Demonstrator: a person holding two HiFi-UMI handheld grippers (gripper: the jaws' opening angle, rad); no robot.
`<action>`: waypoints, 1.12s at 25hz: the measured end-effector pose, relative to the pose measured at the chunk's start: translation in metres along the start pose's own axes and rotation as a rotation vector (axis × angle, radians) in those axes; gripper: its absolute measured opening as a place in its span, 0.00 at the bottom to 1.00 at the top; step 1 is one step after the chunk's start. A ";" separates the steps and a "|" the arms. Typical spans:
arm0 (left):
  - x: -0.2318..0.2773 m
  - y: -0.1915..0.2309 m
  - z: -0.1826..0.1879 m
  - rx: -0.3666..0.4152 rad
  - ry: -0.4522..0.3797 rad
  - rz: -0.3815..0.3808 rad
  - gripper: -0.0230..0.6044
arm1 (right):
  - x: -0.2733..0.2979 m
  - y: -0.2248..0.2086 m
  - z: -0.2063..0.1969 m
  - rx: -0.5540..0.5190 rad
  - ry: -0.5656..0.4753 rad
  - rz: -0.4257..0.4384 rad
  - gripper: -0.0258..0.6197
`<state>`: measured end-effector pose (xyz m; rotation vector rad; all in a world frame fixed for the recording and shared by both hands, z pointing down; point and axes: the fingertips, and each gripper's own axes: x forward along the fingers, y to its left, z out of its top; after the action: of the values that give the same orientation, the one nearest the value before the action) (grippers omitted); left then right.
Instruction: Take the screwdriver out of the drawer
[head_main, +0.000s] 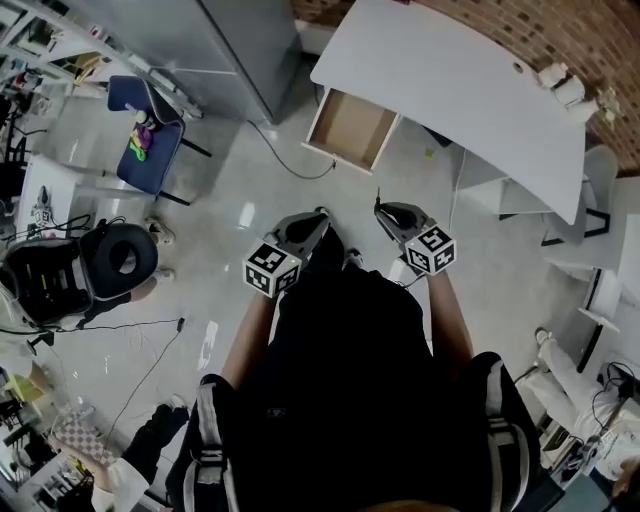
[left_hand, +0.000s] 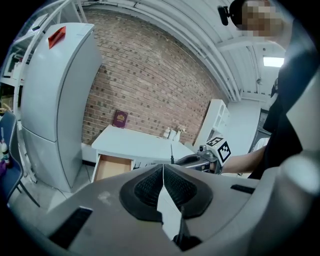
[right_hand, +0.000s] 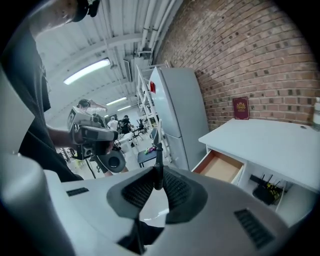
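Observation:
In the right gripper view the screwdriver (right_hand: 157, 161) stands upright between the pads, its thin dark shaft rising past them. My right gripper (right_hand: 158, 181) is shut on it. From the head view, that right gripper (head_main: 381, 209) is held out before the person's body, and the screwdriver (head_main: 378, 197) pokes from its tip. The open wooden drawer (head_main: 350, 128) hangs under the white desk (head_main: 450, 90), well ahead of both grippers, and looks empty. My left gripper (head_main: 320, 214) is beside the right one; its jaws (left_hand: 163, 172) are shut with nothing between them.
A tall grey cabinet (head_main: 240, 50) stands left of the desk, with a black cable (head_main: 290, 160) on the floor by it. A blue chair (head_main: 145, 135) and a black bag (head_main: 60, 275) are at the left. White shelving (head_main: 590, 300) lines the right side.

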<state>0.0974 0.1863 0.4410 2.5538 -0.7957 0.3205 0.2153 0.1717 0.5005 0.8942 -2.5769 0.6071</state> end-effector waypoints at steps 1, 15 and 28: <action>-0.002 -0.003 0.000 0.005 -0.001 0.003 0.06 | 0.000 0.003 -0.003 -0.002 -0.003 0.000 0.21; 0.000 -0.028 -0.003 0.011 0.003 -0.002 0.06 | -0.017 0.009 -0.014 -0.009 -0.019 0.008 0.21; 0.015 -0.029 0.007 -0.002 -0.009 -0.005 0.06 | -0.023 -0.002 -0.014 -0.004 -0.001 0.010 0.21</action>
<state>0.1268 0.1972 0.4302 2.5563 -0.7925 0.3071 0.2359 0.1888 0.5026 0.8808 -2.5843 0.6040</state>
